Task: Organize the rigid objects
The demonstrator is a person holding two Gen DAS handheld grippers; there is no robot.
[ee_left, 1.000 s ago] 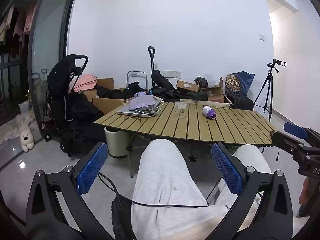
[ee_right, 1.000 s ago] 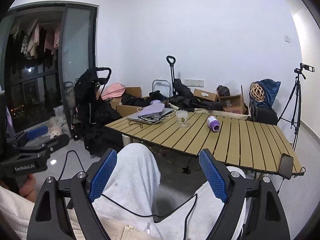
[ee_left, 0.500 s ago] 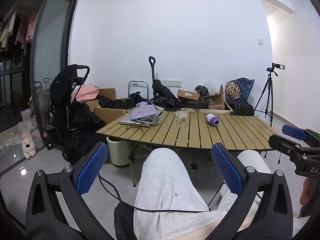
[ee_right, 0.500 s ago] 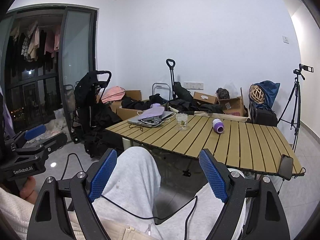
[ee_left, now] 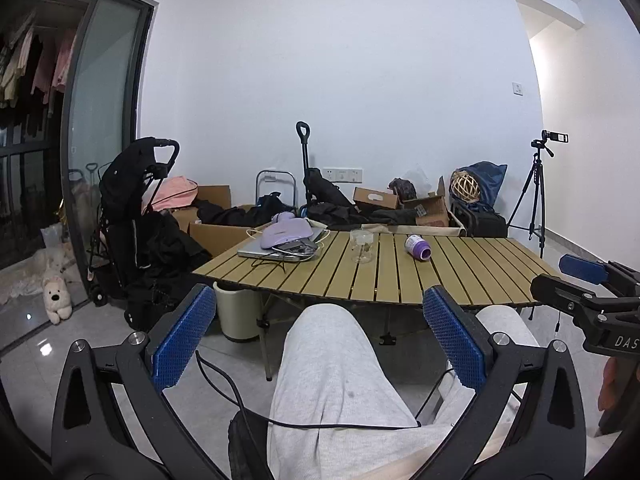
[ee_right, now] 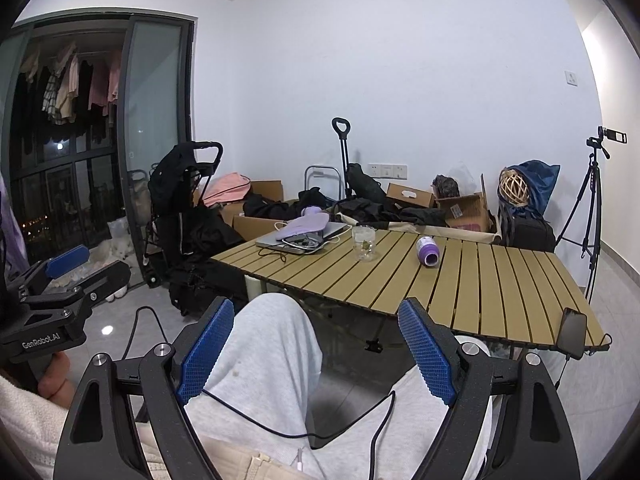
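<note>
On the slatted folding table (ee_left: 460,276), well ahead of both grippers, a clear glass cup (ee_left: 361,246) stands upright near the middle of the far half, and a purple-and-white bottle (ee_left: 417,247) lies on its side just to the right of the cup, apart from it. At the table's far-left corner a grey laptop (ee_left: 276,249) carries a lilac pouch (ee_left: 285,231) and a tangle of white cables. A dark phone (ee_right: 573,333) rests at the near-right edge of the table in the right wrist view. The left gripper (ee_left: 318,336) is held low above the seated person's grey-trousered knee (ee_left: 332,344); its jaws are spread wide and contain nothing, with the blue pads (ee_left: 182,342) well apart. The right gripper (ee_right: 316,350) is in the same condition: jaws wide apart, nothing between them, positioned over the person's lap short of the table edge. Each gripper appears at the side of the other's view, gripped by a hand (ee_right: 54,382). Behind the table, against the white wall, stand a black stroller (ee_left: 132,216), cardboard boxes (ee_left: 430,210) and a tripod (ee_left: 534,196).
</note>
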